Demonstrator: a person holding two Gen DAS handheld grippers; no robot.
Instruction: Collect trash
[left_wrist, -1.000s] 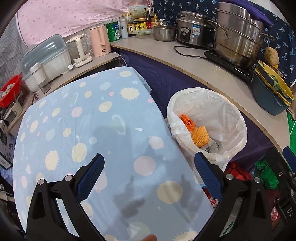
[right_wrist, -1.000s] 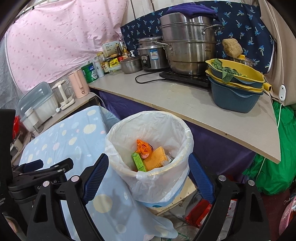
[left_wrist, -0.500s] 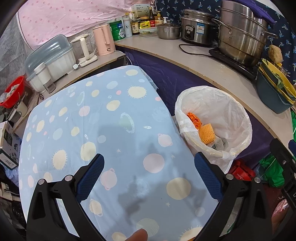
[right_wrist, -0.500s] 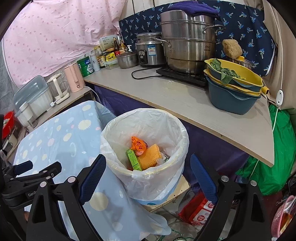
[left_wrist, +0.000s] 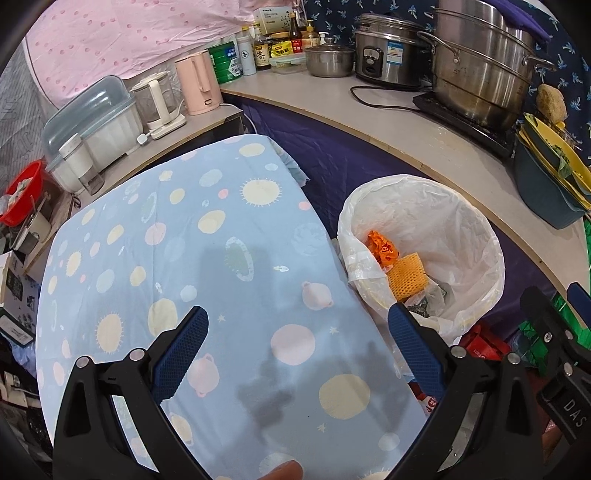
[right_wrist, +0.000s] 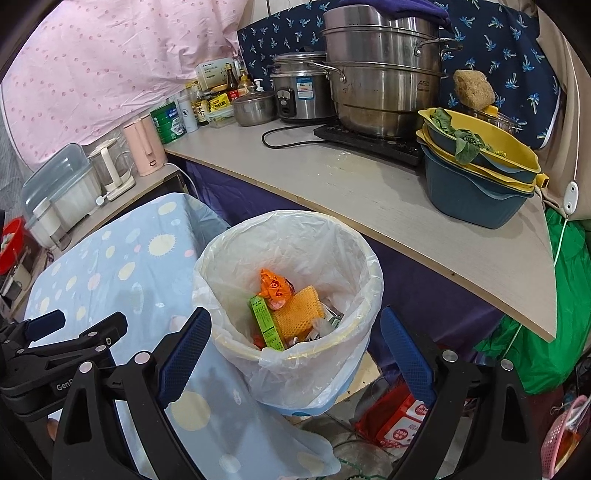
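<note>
A bin lined with a white bag (right_wrist: 332, 243) stands beside the table; it also shows in the left wrist view (left_wrist: 476, 236). Inside lie an orange wrapper (right_wrist: 274, 288), an orange foam net (right_wrist: 298, 310) and a green carton (right_wrist: 266, 325). My right gripper (right_wrist: 295, 350) is open and empty, above the bin's near rim. My left gripper (left_wrist: 295, 347) is open and empty over the blue patterned tablecloth (left_wrist: 177, 236), left of the bin. The left gripper also shows in the right wrist view (right_wrist: 59, 339).
A counter (right_wrist: 354, 184) curves behind the bin with steel pots (right_wrist: 380, 81), a rice cooker (right_wrist: 295, 92), stacked basins (right_wrist: 476, 173), bottles and a pink kettle (right_wrist: 146, 144). Red packets (right_wrist: 399, 417) lie on the floor by the bin.
Both grippers have drawn back and risen a little, so the table and bin look smaller. Both stay open and empty.
</note>
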